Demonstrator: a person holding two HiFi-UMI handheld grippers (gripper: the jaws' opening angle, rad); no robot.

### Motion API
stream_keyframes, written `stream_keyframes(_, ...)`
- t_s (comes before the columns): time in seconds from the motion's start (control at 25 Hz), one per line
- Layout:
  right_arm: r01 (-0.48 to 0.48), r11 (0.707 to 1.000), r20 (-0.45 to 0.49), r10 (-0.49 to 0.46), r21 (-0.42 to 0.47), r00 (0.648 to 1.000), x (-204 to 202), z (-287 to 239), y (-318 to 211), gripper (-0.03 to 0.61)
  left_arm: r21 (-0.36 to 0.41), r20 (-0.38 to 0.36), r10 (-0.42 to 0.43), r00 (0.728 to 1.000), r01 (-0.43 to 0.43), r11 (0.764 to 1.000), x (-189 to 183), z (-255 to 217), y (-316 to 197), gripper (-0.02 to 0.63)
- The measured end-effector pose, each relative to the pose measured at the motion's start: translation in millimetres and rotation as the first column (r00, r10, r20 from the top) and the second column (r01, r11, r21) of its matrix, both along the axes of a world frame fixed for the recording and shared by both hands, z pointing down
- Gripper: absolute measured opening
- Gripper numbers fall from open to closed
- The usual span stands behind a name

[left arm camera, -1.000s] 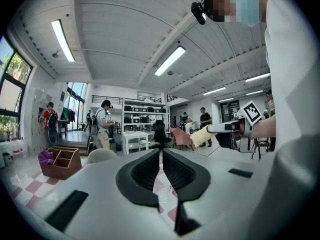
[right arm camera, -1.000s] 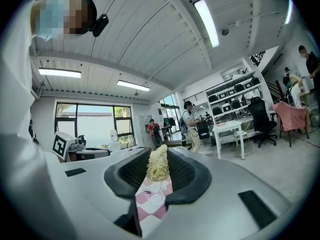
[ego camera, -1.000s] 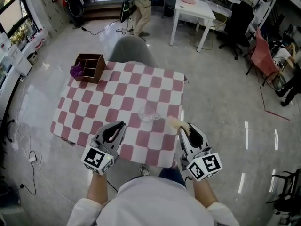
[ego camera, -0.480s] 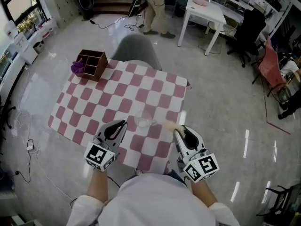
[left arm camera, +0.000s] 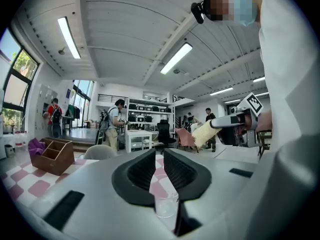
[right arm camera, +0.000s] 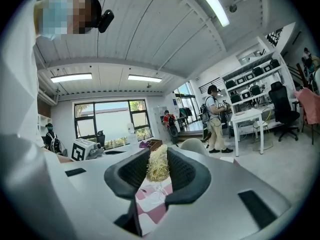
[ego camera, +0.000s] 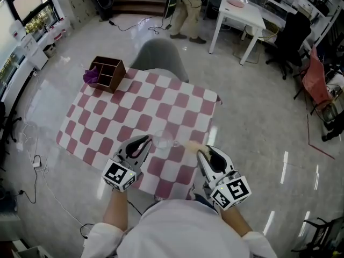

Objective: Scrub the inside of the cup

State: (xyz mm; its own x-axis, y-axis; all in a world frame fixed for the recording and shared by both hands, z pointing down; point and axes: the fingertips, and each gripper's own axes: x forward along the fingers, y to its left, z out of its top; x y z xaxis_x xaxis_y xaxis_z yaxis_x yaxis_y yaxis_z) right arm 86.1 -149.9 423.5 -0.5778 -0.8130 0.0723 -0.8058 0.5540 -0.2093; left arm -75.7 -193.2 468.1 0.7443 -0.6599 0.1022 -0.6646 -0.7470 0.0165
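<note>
A clear cup [ego camera: 165, 140] stands upright on the red-and-white checked table [ego camera: 129, 112], near its front edge. My left gripper [ego camera: 147, 141] is just left of the cup, jaws shut with nothing between them. In the left gripper view the cup [left arm camera: 165, 204] shows low down, beyond the closed jaws. My right gripper [ego camera: 201, 152] is shut on a pale yellow brush [ego camera: 192, 145], whose bristled end pokes forward just right of the cup. In the right gripper view the brush [right arm camera: 159, 164] rises between the jaws and the cup [right arm camera: 154, 196] lies below it.
A brown wooden organiser box [ego camera: 107, 73] with a purple cloth [ego camera: 90, 77] sits on the table's far left corner. A grey chair [ego camera: 159, 58] stands behind the table. A white desk [ego camera: 238, 11] and a standing person [ego camera: 188, 4] are further back.
Both grippers have come in closer to the cup, the left one moving right and forward. The brush tip now sits nearer the cup. The head view has shifted slightly.
</note>
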Motion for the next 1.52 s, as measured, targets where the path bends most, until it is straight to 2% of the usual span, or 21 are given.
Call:
stream_keyframes(0.24,-0.002,1.0,-0.011,0.002,-0.003,1.0,5,1,-5,0.115,-0.02,0.019,0.025,1.0,-0.024,0.999,6,21,-3,0.049)
stream_keyframes(0.28,-0.002,1.0,-0.014,0.002,-0.005,1.0,6,2,-5,0.115,-0.028,0.015,0.034,0.999,-0.033,0.999,7,25,-3,0.08)
stream_keyframes(0.32,-0.002,1.0,-0.017,0.001,-0.008,1.0,6,3,-5,0.115,-0.038,0.009,0.044,0.999,-0.044,0.998,8,29,-3,0.161)
stream_keyframes(0.36,0.0,1.0,-0.02,0.0,-0.011,1.0,6,4,-4,0.115,-0.048,0.001,0.055,0.998,-0.055,0.997,9,33,-2,0.209)
stream_keyframes(0.56,0.001,1.0,-0.03,-0.001,-0.017,1.0,4,7,-3,0.115,-0.081,-0.008,0.071,0.997,-0.071,0.994,11,54,-3,0.338)
stream_keyframes(0.68,-0.012,1.0,-0.035,0.011,-0.024,0.999,7,9,-1,0.115,-0.115,-0.009,0.083,0.996,-0.084,0.99,13,69,-4,0.357)
stream_keyframes(0.88,-0.031,0.999,-0.042,0.03,-0.025,0.999,11,10,3,0.115,-0.155,0.033,0.105,0.994,-0.099,0.983,15,96,-9,0.365)
stream_keyframes(1.12,-0.08,0.996,-0.071,0.078,-0.032,0.994,25,13,9,0.115,-0.183,0.098,0.197,0.975,-0.177,0.967,28,122,-11,0.368)
stream_keyframes(1.52,-0.173,0.984,-0.105,0.167,-0.044,0.98,50,16,18,0.115,-0.181,0.082,0.241,0.967,-0.223,0.958,55,135,-23,0.371)
